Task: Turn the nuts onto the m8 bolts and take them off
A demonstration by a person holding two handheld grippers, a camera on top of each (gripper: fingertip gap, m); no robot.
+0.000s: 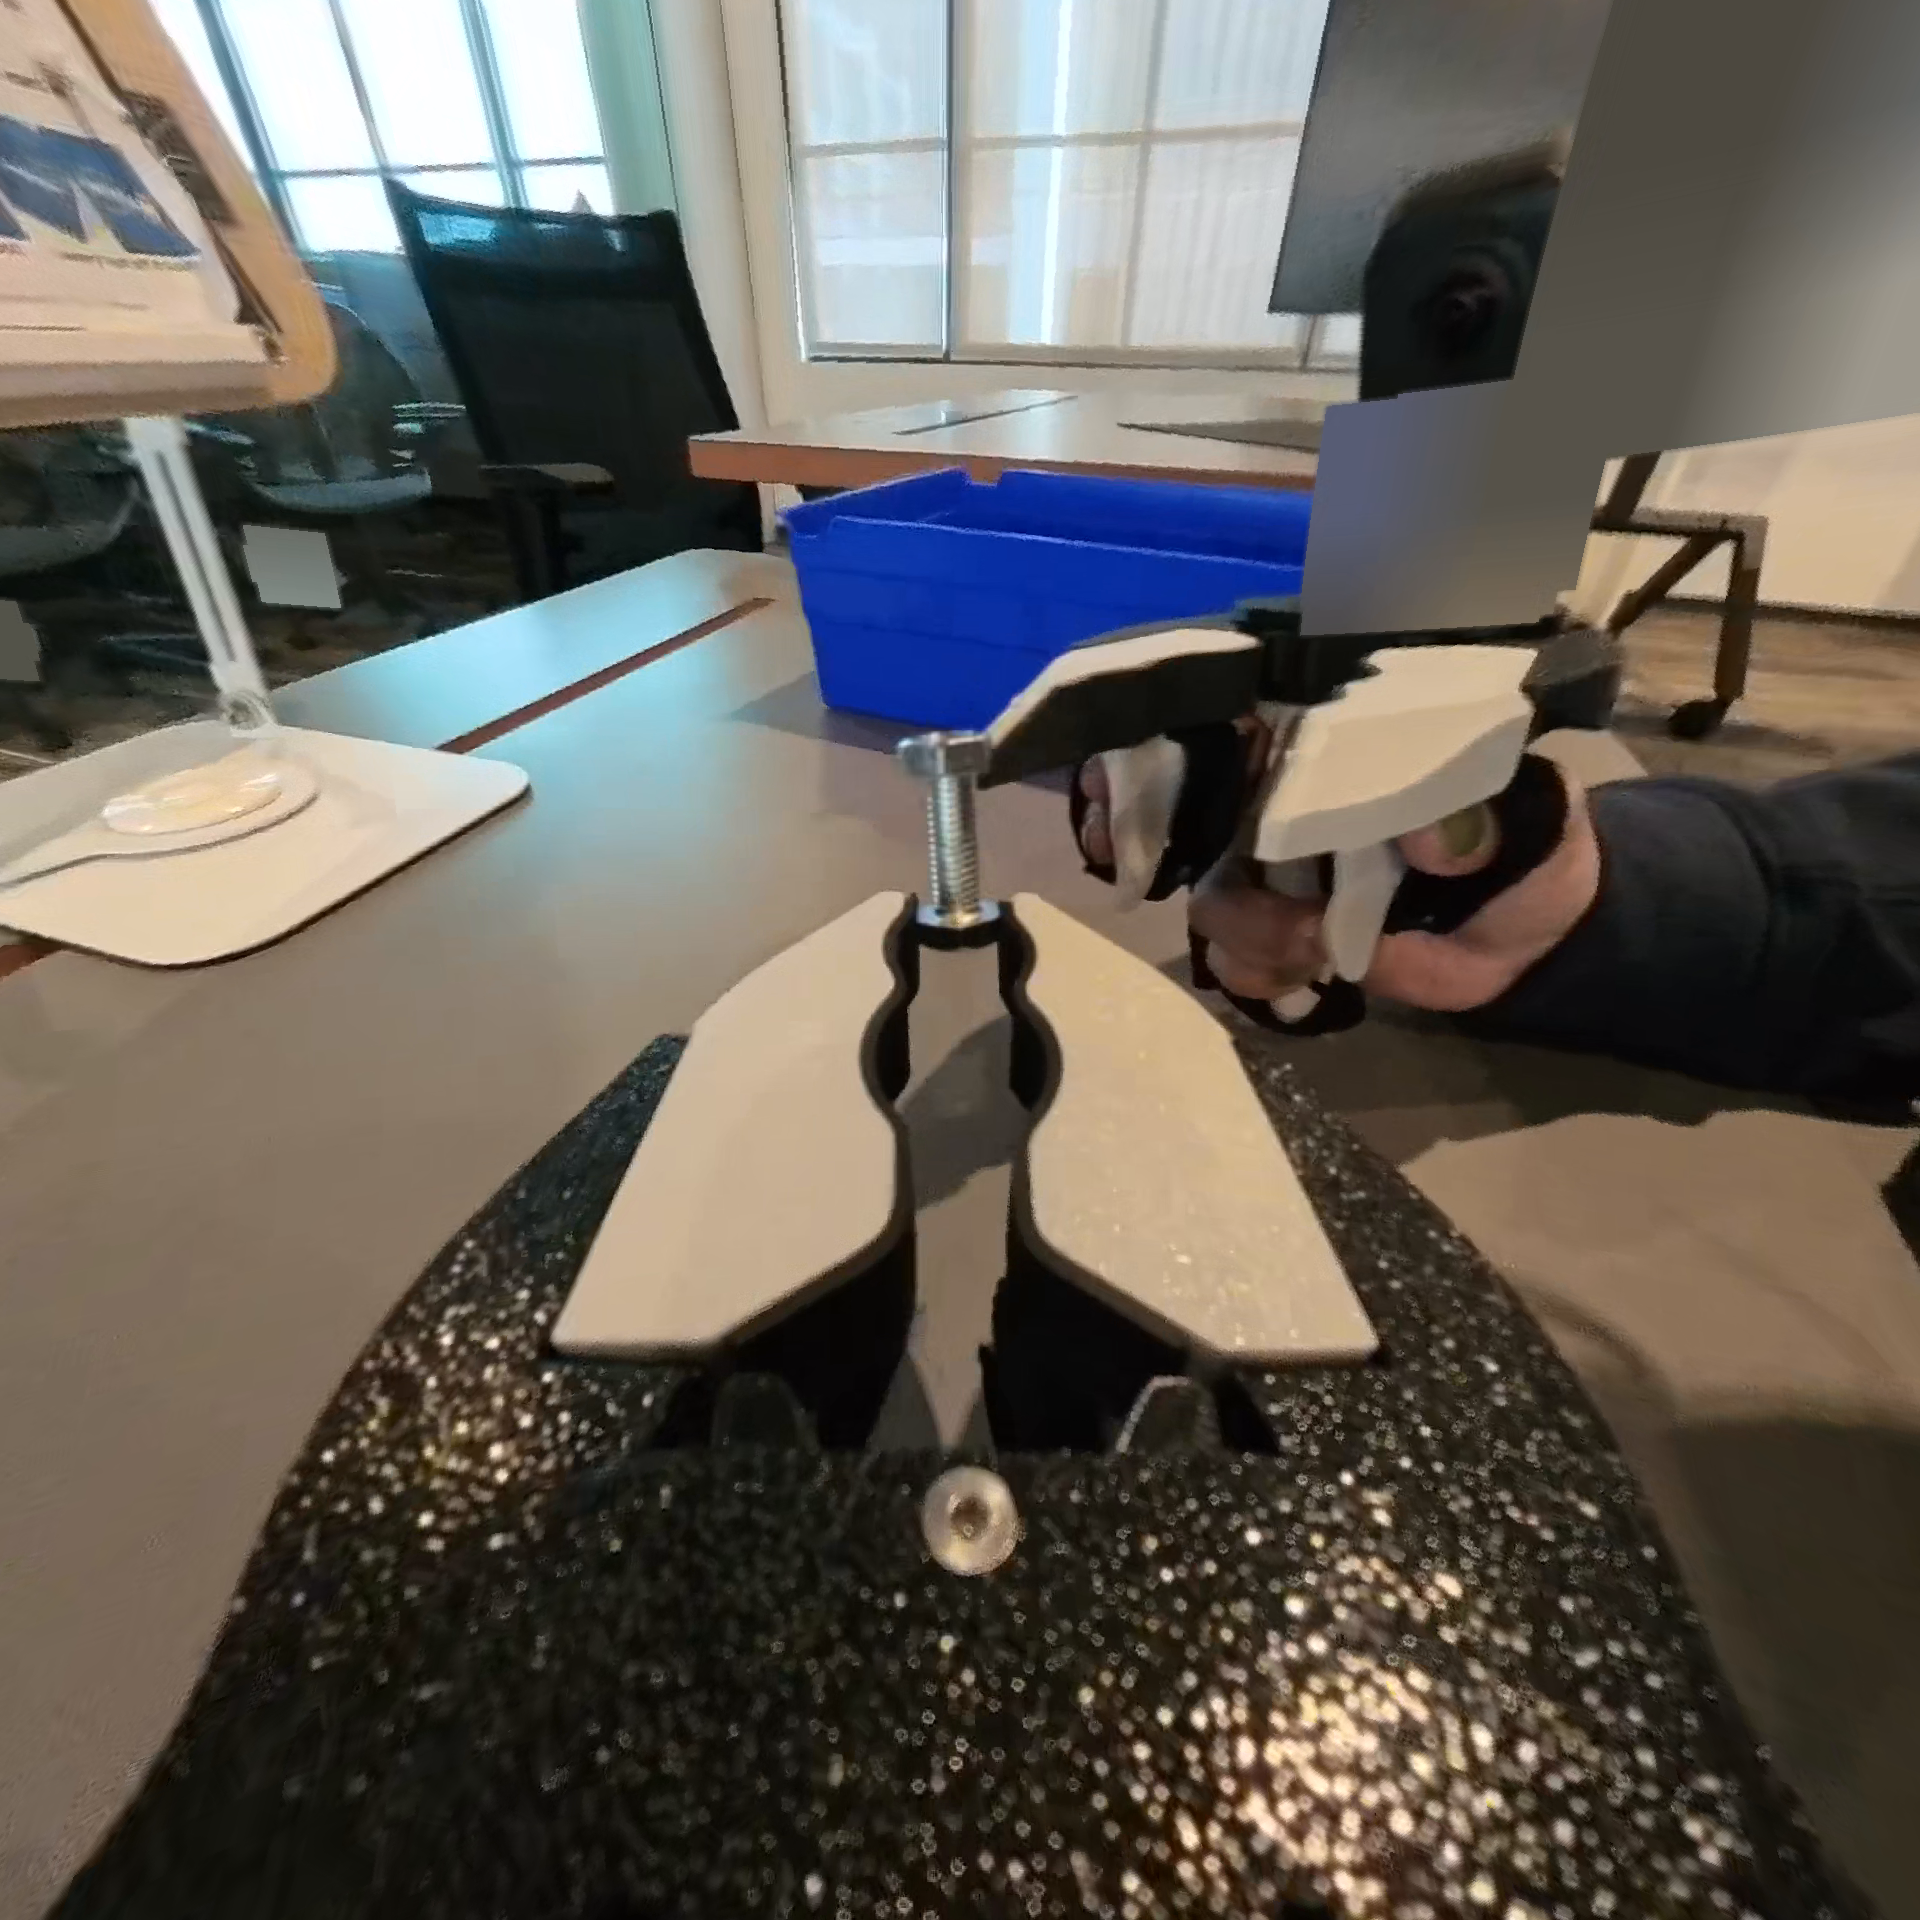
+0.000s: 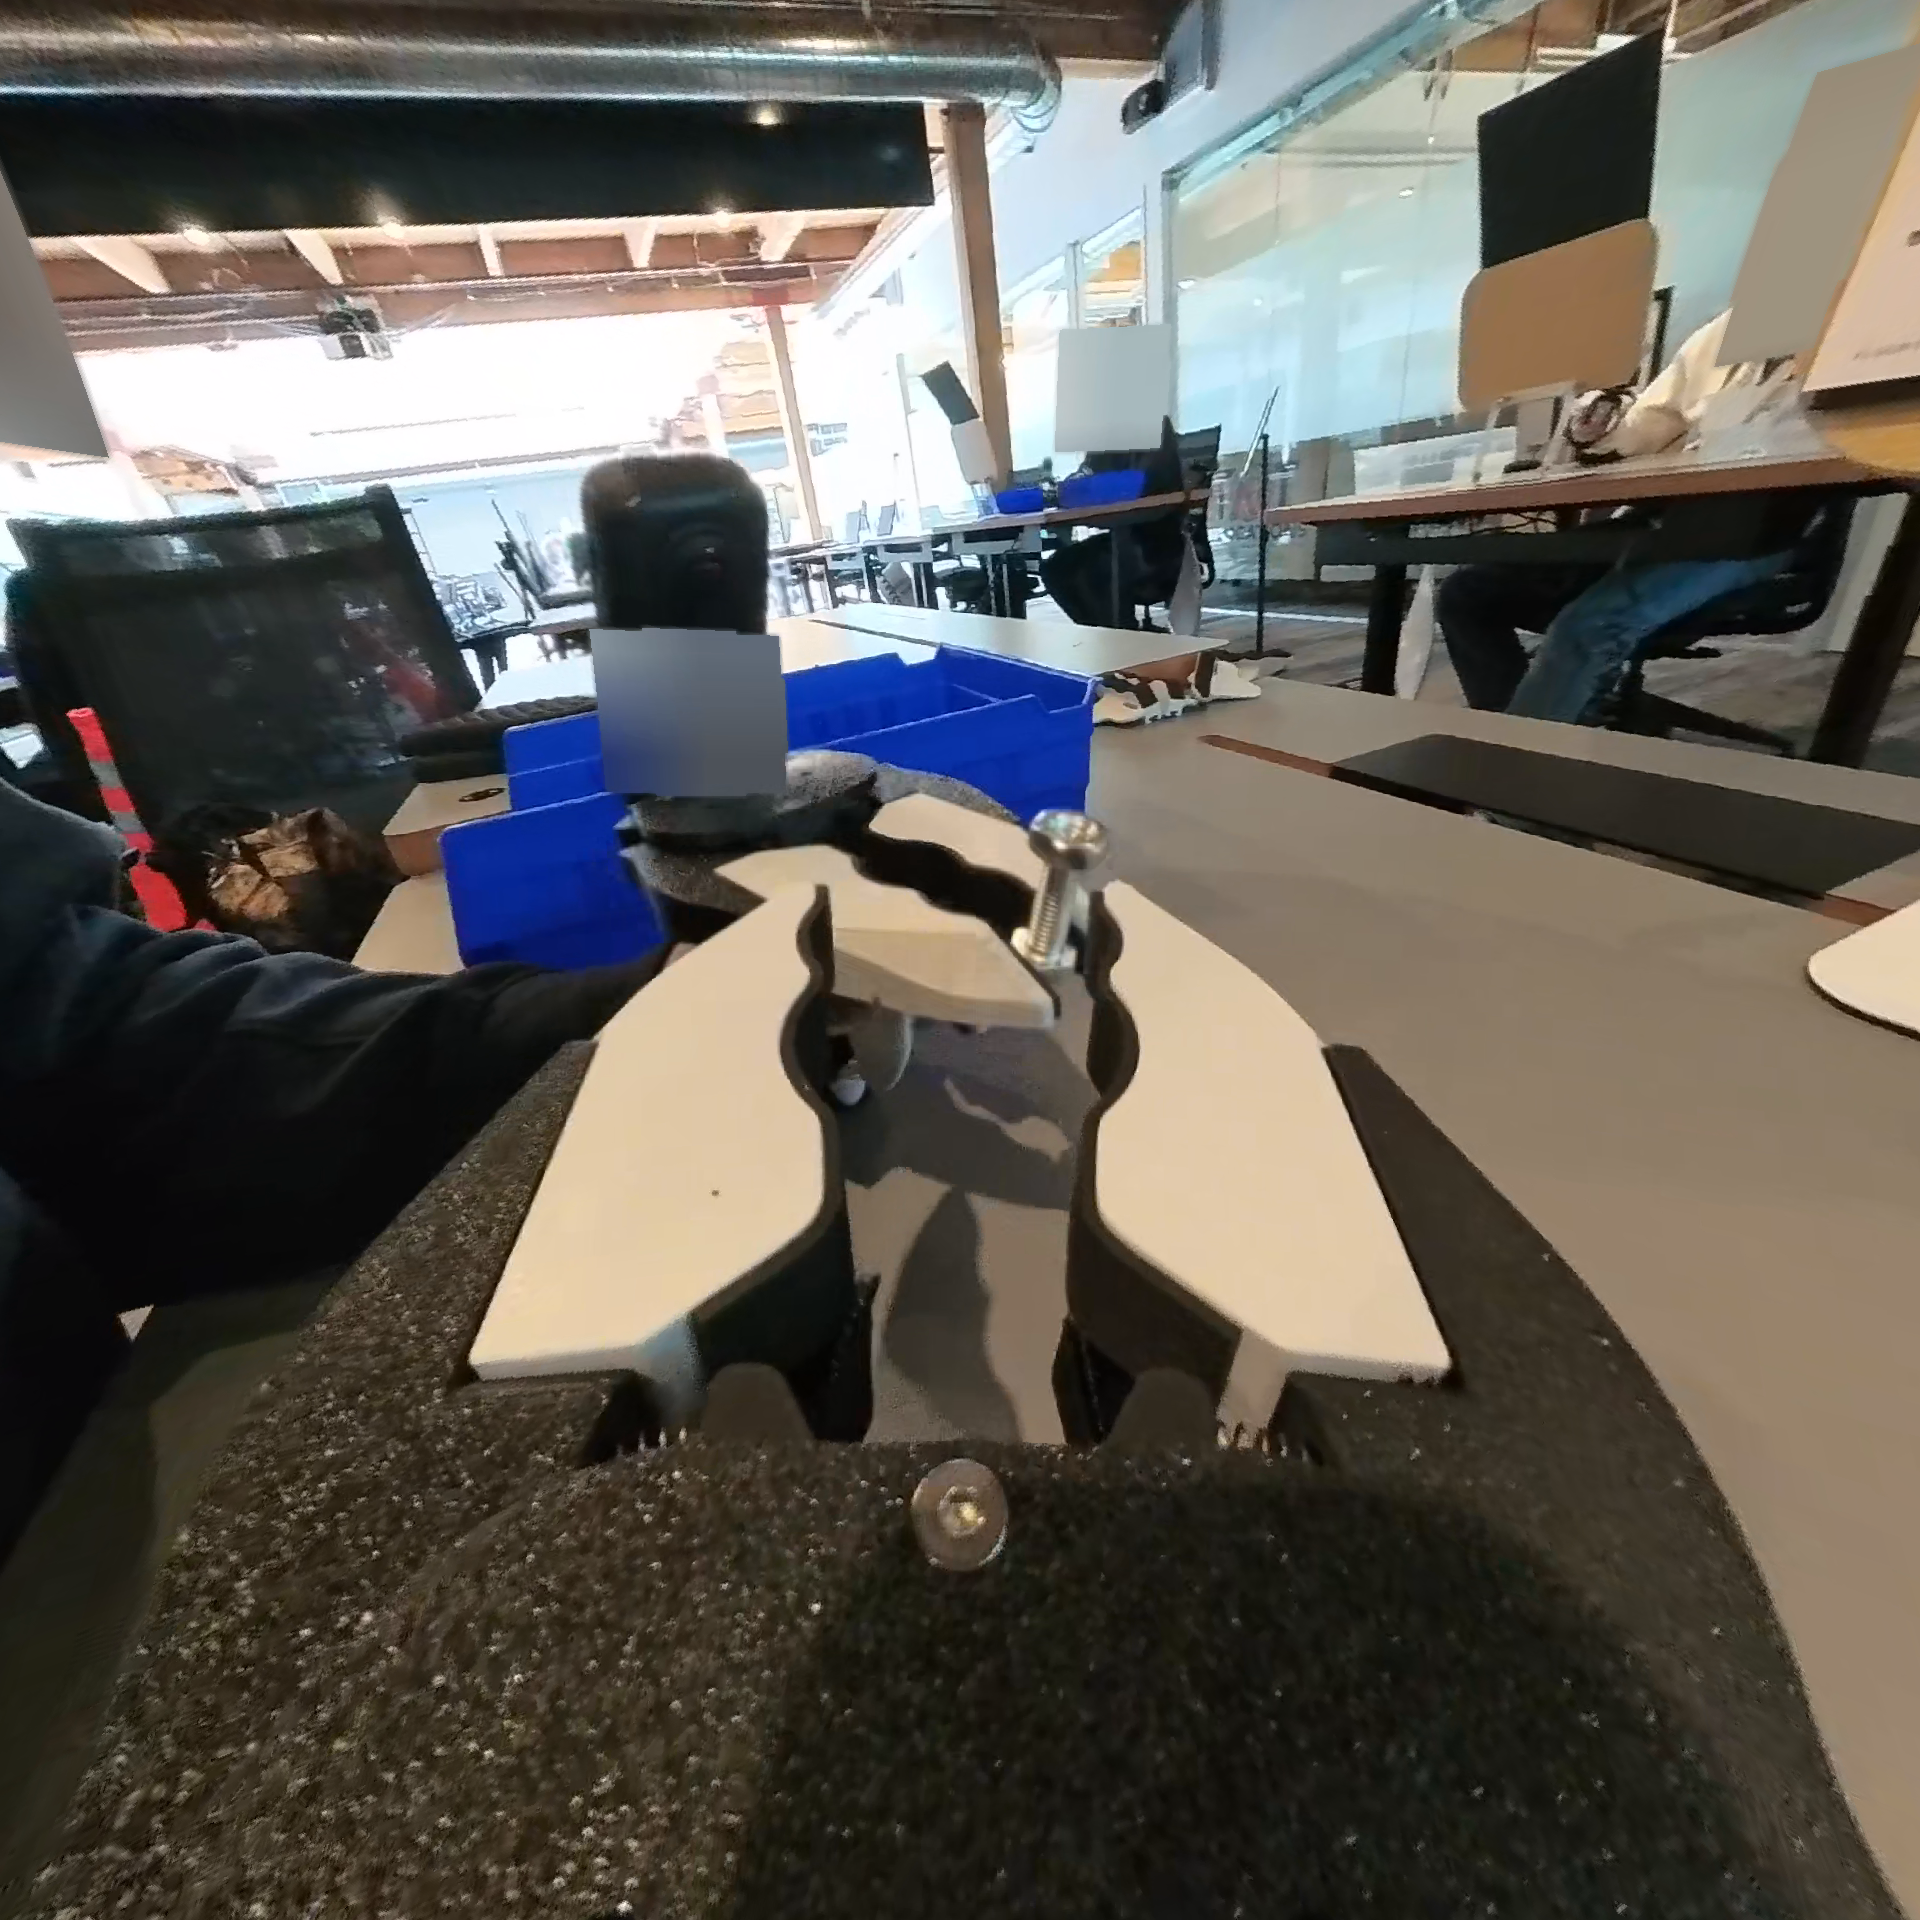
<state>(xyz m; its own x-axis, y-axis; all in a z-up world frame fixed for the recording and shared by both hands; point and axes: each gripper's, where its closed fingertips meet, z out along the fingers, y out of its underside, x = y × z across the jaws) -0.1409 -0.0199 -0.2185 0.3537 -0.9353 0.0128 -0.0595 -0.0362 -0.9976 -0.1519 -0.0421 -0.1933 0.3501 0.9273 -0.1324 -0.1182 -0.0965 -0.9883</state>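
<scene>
The left gripper (image 1: 956,920) pinches the nut (image 1: 958,914) at the foot of the upright bolt (image 1: 945,821) above the table (image 1: 312,1091), while the right gripper (image 2: 951,935) stands open beside the head; it must next close there and turn.

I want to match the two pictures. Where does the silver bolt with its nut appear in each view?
Left wrist view: the bolt stands upright at centre, head up, its nut between the left gripper fingertips.
Right wrist view: the bolt is right of centre, tilted, beside the inner edge of the right-hand finger.
Shared landmark: the blue bin behind it.
</scene>
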